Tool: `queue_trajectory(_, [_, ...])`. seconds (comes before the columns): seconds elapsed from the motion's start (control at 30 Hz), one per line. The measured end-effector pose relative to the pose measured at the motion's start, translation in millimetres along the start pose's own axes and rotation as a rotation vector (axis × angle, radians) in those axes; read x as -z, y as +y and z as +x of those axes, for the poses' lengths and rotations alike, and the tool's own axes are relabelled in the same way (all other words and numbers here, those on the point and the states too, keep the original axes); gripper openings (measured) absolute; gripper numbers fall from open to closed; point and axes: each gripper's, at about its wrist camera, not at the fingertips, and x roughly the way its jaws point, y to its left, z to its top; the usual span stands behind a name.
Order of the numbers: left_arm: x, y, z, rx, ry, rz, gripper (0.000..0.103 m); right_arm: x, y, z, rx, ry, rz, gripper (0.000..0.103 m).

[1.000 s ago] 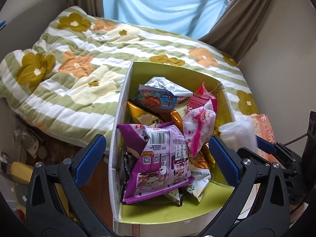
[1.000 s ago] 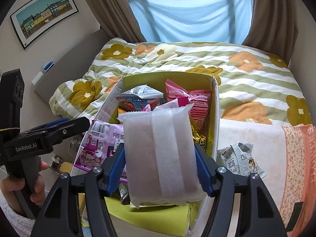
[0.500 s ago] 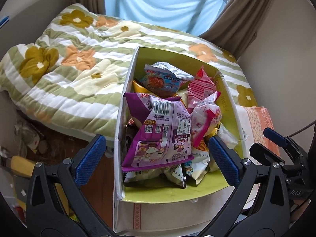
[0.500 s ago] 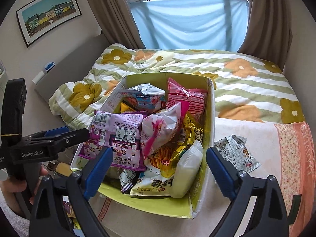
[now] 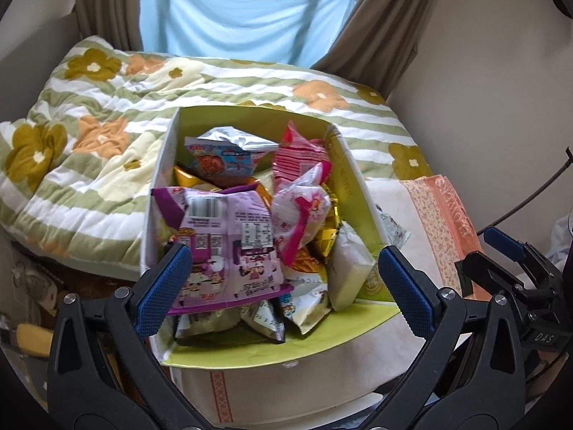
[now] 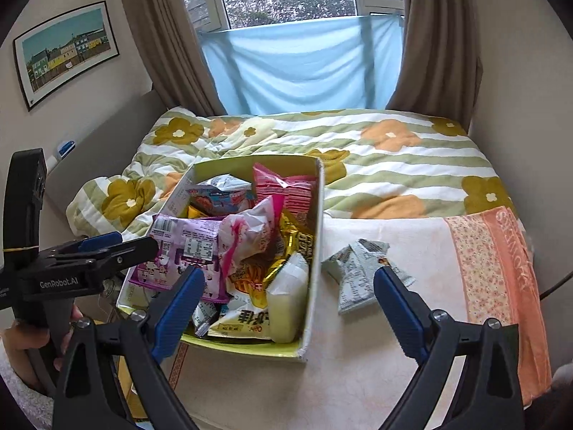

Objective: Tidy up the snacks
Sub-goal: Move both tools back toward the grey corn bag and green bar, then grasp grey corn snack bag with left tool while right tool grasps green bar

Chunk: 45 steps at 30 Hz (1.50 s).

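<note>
Your right gripper point(image 6: 286, 299) is spread wide and empty now; a second ago it was clamped on the white, soft plastic-wrapped packet point(image 6: 287, 295). That packet now stands on edge inside the yellow-green cardboard box point(image 6: 319, 215), wedged against the box's right wall at the near corner, beside the gold foil wrappers point(image 6: 297, 242). So that drop is done, and you've pulled back and up from the box since.

Your left gripper point(image 5: 283, 286) is also released, jaws wide, holding nothing, hovering over the near end of the box above the purple snack bag with a barcode point(image 5: 229, 240). It has not gripped anything in this stretch.

Box is heaped: a pink-and-white pouch point(image 6: 250, 231) sits on top in the middle, a blue-and-red foil bag point(image 6: 218, 193) at the far end.

One stray left: the grey-white printed foil packet point(image 6: 358, 268) lies on the cream cloth point(image 6: 412, 247) on the bed, just right of the box, near your right gripper's right finger. Likely your next pick, judging by position. It is flat and crinkly, so expect it to slide.
</note>
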Motion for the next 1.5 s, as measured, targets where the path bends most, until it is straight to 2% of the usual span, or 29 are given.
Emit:
queue_trajectory(0.2, [-7.2, -69.9, 19.0, 0.043, 0.013, 0.092, 0.103, 8.3, -67.3, -26.5, 0.077, -0.024, 0.072, 0.094])
queue_trajectory(0.37, [-4.9, -138.7, 50.5, 0.071, 0.06, 0.13, 0.103, 22.7, -128.9, -38.3, 0.118, 0.013, 0.107, 0.094])
queue_trajectory(0.53, [0.0, -199.8, 91.2, 0.029, 0.095, 0.142, 0.103, 36.9, -182.9, -39.5, 0.138, 0.061, 0.111, 0.094])
queue_trajectory(0.7, [3.0, -236.3, 140.9, -0.049, 0.133, 0.109, 0.103, 51.4, -220.7, -27.5, 0.101, 0.119, 0.095, 0.094])
queue_trajectory(0.9, [-0.2, -253.5, 199.3, -0.215, 0.19, 0.089, 0.103, 66.8, -248.8, -4.0, 0.027, 0.202, 0.076, 0.094])
queue_trajectory(1.1, [-8.9, -243.3, 250.1, -0.395, 0.258, -0.021, 0.103, 77.7, -265.0, 20.7, -0.02, 0.279, 0.059, 0.094])
queue_trajectory(1.23, [-4.9, -230.7, 270.0, -0.47, 0.296, -0.049, 0.103, 82.6, -269.7, 31.8, -0.027, 0.301, 0.07, 0.094])
queue_trajectory(1.37, [3.8, -215.0, 287.0, -0.479, 0.332, -0.088, 0.103, 91.4, -272.6, 42.1, -0.025, 0.322, 0.092, 0.094])
queue_trajectory(1.5, [13.9, -215.9, 303.1, -0.527, 0.355, -0.017, 0.103, 100.5, -272.5, 49.1, 0.028, 0.323, 0.087, 0.094])
